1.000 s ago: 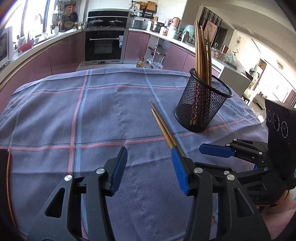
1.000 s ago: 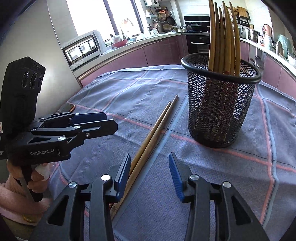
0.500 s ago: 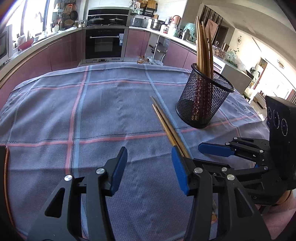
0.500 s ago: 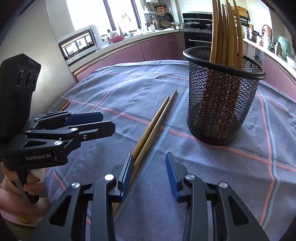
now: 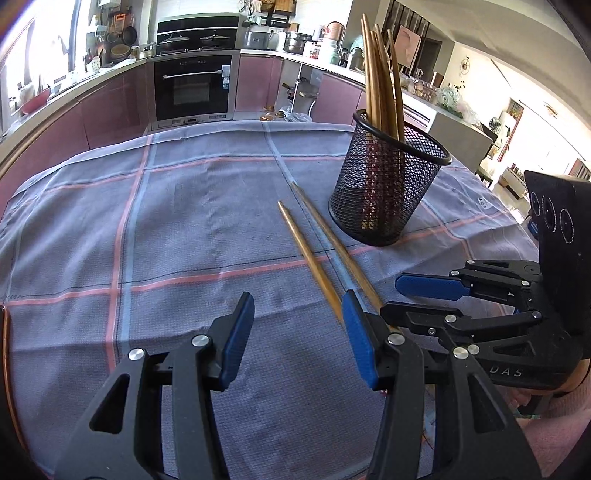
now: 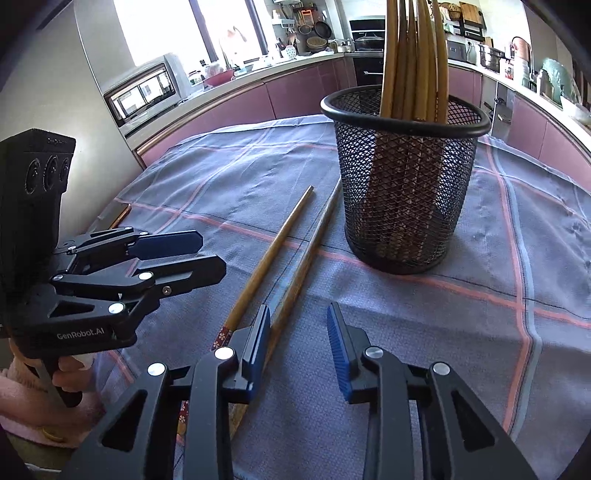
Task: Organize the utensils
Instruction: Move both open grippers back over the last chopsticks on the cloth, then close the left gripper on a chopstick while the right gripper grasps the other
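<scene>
Blue-grey cloth with pink lines over the table. Black oven at the back, between pink cupboards. Silver pots up on the counter. Small oven box by the bright window.

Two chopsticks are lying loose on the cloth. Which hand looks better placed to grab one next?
Probably the right gripper: it is open, low at the loose chopsticks' near ends, one beside its finger. The left gripper, also open, sits off to their side.
</scene>
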Tool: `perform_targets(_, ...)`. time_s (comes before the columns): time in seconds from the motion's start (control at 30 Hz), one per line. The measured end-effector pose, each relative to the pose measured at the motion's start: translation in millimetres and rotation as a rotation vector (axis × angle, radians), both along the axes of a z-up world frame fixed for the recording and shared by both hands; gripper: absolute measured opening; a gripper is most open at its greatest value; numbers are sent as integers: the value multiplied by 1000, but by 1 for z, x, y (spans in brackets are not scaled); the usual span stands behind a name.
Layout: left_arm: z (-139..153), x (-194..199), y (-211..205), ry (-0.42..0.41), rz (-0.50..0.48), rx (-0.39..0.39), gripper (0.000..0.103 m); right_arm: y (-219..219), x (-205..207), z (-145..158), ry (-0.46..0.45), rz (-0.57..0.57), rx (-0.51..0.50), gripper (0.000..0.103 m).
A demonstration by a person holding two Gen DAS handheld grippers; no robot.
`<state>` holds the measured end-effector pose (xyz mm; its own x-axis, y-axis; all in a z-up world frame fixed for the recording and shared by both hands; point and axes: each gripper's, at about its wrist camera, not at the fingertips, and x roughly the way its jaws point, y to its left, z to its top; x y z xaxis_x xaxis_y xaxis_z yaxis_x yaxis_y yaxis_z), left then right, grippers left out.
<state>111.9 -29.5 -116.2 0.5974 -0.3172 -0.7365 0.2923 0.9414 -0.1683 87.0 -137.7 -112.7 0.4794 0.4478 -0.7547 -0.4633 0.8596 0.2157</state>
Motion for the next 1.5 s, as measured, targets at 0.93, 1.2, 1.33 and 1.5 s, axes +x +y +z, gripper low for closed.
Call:
perform_targets(0.93,-15,27,-17,58,14,55,21,15,23,-3,-21,-6,-11,21)
perform_targets(1.2,-17,24,-13,68,24,36,11,6,16,-3,11,-17,23,10)
perform_targets(1.33,-18,18,-12,83,21,17,9,-1,7,-3,26,-11,26,8)
perform_targets(1.5,-17,18,-12,77,19,33,16,2,7,-1,3,-20,-11,10)
